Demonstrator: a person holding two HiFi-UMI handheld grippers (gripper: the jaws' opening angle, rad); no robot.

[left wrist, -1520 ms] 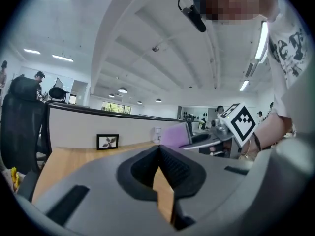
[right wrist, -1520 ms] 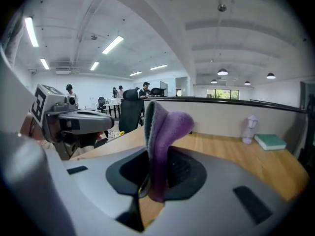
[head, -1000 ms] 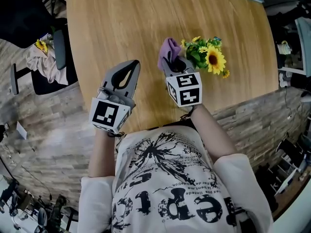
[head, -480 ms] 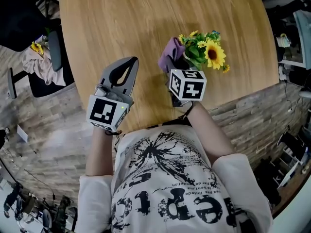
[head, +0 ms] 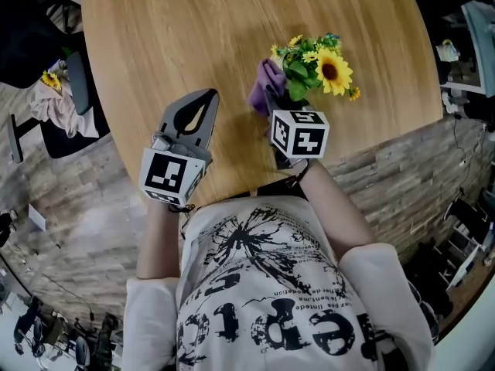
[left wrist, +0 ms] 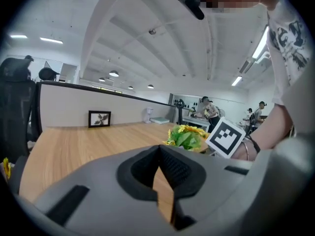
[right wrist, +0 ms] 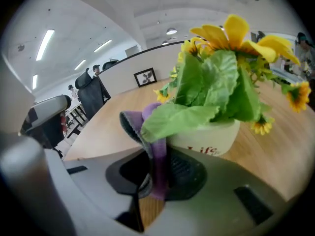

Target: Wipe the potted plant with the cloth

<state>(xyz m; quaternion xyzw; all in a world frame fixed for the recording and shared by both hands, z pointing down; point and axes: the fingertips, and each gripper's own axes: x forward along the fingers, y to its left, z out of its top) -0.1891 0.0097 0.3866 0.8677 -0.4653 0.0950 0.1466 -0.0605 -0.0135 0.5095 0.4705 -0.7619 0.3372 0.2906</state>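
Note:
The potted plant (head: 317, 69), sunflowers and green leaves in a white pot (right wrist: 211, 137), stands on the round wooden table (head: 193, 29). My right gripper (head: 272, 99) is shut on a purple cloth (head: 263, 87) whose free end rests against the leaves at the plant's left side. In the right gripper view the purple cloth (right wrist: 153, 154) is pinched between the jaws, under a large green leaf (right wrist: 179, 118). My left gripper (head: 197, 107) hovers shut and empty over the table, left of the plant. From the left gripper view the plant (left wrist: 187, 136) shows to the right, beyond the closed jaws.
A black chair (head: 73, 91) with cloth and a small yellow flower on it stands beside the table at the left. The table's near edge (head: 363, 157) lies just under my hands. A framed picture (left wrist: 99, 118) leans against the far partition.
My right gripper has rolled and pushed the cloth closer under the plant's leaves. The left gripper has shifted slightly lower and stays shut.

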